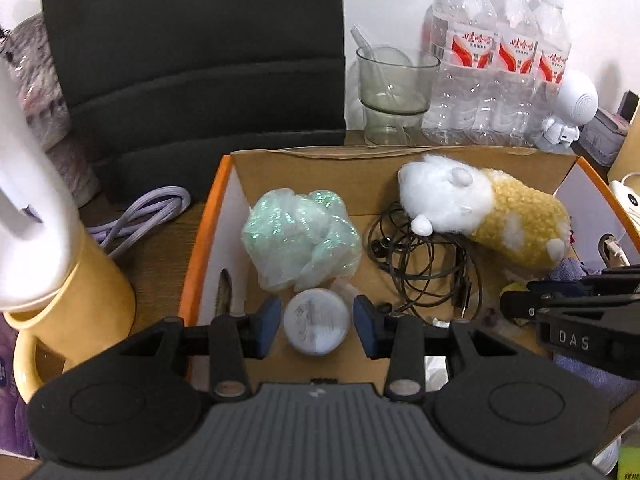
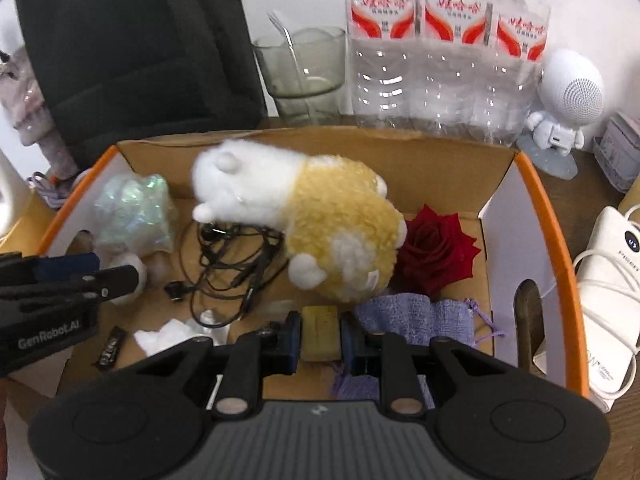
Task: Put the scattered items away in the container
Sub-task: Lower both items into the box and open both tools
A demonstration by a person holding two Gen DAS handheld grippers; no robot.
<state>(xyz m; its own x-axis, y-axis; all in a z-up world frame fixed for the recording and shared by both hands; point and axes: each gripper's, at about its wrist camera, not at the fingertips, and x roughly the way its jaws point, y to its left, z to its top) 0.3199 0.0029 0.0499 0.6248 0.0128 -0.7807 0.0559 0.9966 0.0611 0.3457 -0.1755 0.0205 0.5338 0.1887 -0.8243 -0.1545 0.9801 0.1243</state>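
Grippers hang over the cardboard box (image 1: 208, 224): the left gripper (image 1: 317, 322) clamps a small white round jar (image 1: 317, 326) near the box's near edge, the right gripper (image 2: 319, 338) pinches a yellow block (image 2: 319, 332). Inside lie a plush toy (image 2: 320, 224), tangled earphones (image 2: 232, 264), a red rose (image 2: 436, 248) and a purple pouch (image 2: 412, 316).

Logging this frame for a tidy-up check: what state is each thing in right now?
left gripper: shut on the small white jar, over the box
right gripper: shut on a yellow block
cardboard box: open, partly filled
plush toy: lying in box, on the earphone cable
red rose: in box
water bottles: upright behind box
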